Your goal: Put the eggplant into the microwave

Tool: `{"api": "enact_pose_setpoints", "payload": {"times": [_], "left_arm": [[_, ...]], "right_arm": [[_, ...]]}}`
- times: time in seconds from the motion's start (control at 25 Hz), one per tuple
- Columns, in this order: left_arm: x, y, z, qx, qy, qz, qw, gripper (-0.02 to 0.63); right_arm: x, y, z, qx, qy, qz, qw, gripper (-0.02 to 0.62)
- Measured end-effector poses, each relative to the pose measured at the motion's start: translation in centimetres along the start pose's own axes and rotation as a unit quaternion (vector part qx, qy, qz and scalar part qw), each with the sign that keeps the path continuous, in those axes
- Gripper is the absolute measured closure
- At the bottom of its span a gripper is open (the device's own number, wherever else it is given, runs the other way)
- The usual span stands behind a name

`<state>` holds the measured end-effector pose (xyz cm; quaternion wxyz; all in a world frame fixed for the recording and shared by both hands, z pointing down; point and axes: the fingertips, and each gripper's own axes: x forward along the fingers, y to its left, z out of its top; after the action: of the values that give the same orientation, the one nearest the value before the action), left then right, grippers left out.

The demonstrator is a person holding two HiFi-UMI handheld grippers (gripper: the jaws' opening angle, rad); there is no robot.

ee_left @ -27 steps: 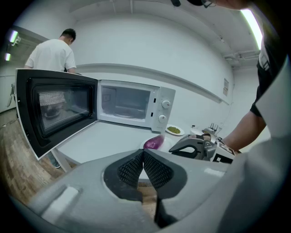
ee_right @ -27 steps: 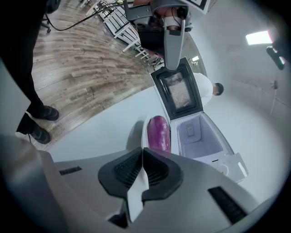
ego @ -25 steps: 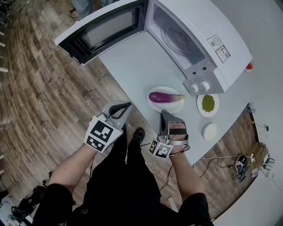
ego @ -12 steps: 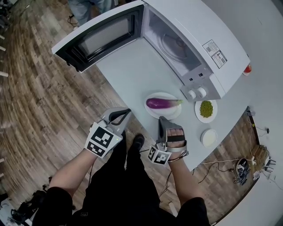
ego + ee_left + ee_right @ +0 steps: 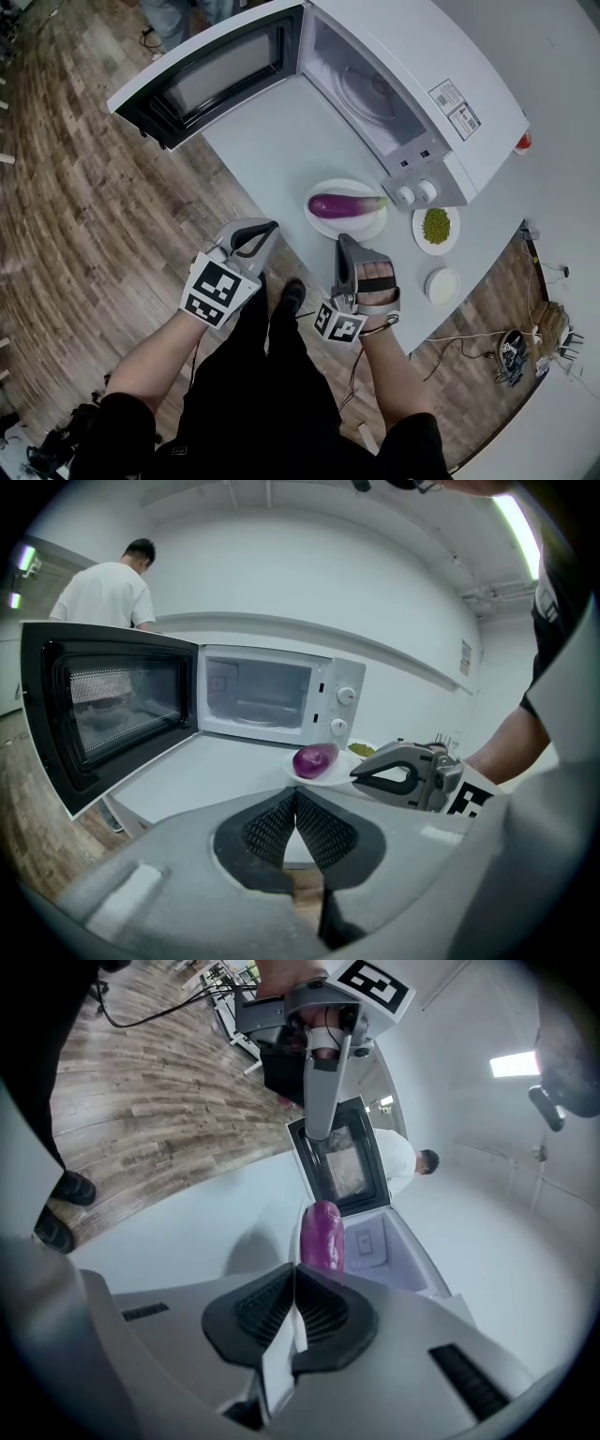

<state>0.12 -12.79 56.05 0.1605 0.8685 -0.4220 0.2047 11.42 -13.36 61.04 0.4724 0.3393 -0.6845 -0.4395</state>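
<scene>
The eggplant (image 5: 339, 205) lies on a plate (image 5: 364, 230) on the desk (image 5: 272, 141), right of the open microwave (image 5: 412, 84) door. Left tongs (image 5: 266, 226) and right tongs (image 5: 344, 240) are clenched on nothing. In the right gripper view, the tongs hide the eggplant's near end.

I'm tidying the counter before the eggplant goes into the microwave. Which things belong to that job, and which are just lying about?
Job: eggplant, the white plate it lies on, the microwave with its door open.

Lying about: small plate of green food, small white dish, red object partly hidden behind the microwave.
</scene>
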Motion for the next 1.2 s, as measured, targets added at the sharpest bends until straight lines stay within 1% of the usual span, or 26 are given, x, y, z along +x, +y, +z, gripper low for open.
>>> {"api": "enact_pose_setpoints", "payload": {"times": [0.28, 0.56, 0.76, 0.88, 1.04, 1.2], "left_arm": [[-1.5, 1.1, 2.2, 0.014, -0.014, 0.001, 0.9998, 0.598], [-2.9, 3.0, 3.3, 0.023, -0.024, 0.004, 0.9995, 0.598], [-4.1, 2.9, 3.8, 0.039, -0.029, -0.003, 0.9988, 0.598], [-4.6, 3.4, 4.4, 0.050, -0.034, 0.000, 0.9982, 0.598], [-4.4, 4.3, 5.4, 0.054, -0.043, 0.006, 0.9976, 0.598], [-2.8, 5.3, 6.6, 0.060, -0.048, 0.009, 0.9970, 0.598]], "right_arm": [[0.5, -3.4, 1.7, -0.004, -0.002, -0.020, 1.000, 0.574], [1.5, -6.4, 4.0, -0.002, -0.002, -0.040, 0.999, 0.574], [2.1, -7.7, 5.4, -0.004, 0.002, -0.047, 0.999, 0.574], [2.6, -8.7, 6.1, -0.006, 0.004, -0.053, 0.999, 0.574], [4.0, -9.8, 6.4, -0.009, 0.008, -0.060, 0.998, 0.574], [5.7, -10.4, 5.7, -0.007, 0.011, -0.065, 0.998, 0.574]]}}
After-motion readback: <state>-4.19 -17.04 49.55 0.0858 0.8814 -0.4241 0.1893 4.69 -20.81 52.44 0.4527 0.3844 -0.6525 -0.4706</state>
